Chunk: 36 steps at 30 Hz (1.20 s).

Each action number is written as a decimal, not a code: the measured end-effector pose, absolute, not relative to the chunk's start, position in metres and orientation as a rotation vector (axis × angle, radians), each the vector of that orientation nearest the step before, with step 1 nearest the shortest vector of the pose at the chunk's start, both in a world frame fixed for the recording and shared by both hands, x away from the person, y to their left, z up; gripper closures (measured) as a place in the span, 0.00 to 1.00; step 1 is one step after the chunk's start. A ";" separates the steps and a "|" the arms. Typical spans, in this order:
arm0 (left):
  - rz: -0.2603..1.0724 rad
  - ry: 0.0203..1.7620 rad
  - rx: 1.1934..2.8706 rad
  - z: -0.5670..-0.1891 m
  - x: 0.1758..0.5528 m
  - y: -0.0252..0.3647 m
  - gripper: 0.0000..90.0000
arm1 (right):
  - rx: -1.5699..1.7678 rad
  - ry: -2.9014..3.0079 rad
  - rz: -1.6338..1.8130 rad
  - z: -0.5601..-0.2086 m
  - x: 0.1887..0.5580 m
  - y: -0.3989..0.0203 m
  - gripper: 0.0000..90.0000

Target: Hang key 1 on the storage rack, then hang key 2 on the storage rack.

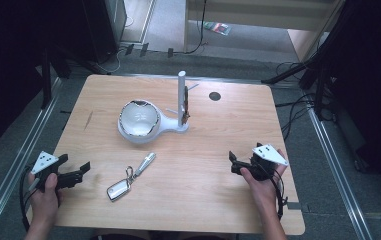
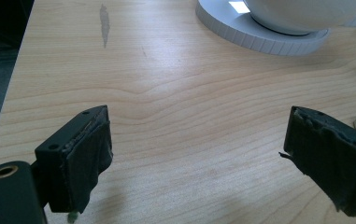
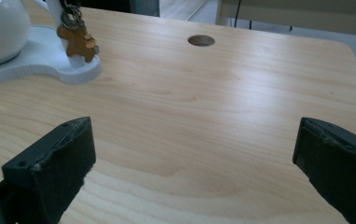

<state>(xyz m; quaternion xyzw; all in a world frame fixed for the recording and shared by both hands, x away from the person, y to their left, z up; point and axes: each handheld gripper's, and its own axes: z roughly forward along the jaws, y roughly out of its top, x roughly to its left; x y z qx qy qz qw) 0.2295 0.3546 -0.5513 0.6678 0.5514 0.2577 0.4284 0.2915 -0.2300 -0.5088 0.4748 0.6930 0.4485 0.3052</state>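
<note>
So far, one key ring with a brown tag (image 3: 76,41) hangs on the white stand (image 1: 181,100) (its post rises beside a bowl-shaped dish), which reads as one hanging done. A second key fob (image 1: 130,177) lies flat on the table (image 1: 218,145), in front of the stand and to its left, apparently next. Neither gripper holds anything: the left gripper (image 1: 73,175), left of the stand and nearer the fob, has jaws spread wide; the right gripper (image 1: 238,163), well to the stand's right, gapes likewise.
</note>
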 end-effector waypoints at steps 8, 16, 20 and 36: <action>0.643 1.373 1.673 -0.551 0.230 0.354 0.09 | 1.306 1.790 1.146 -0.522 0.271 -0.260 0.00; 0.641 1.373 1.676 -0.551 0.230 0.354 0.09 | 1.331 1.771 1.107 -0.528 0.253 -0.286 0.00; 0.647 1.372 1.673 -0.551 0.229 0.354 0.09 | 1.349 1.763 1.099 -0.530 0.245 -0.297 0.00; 0.674 1.352 1.703 -0.549 0.229 0.351 0.09 | 1.356 1.781 1.109 -0.541 0.237 -0.306 0.00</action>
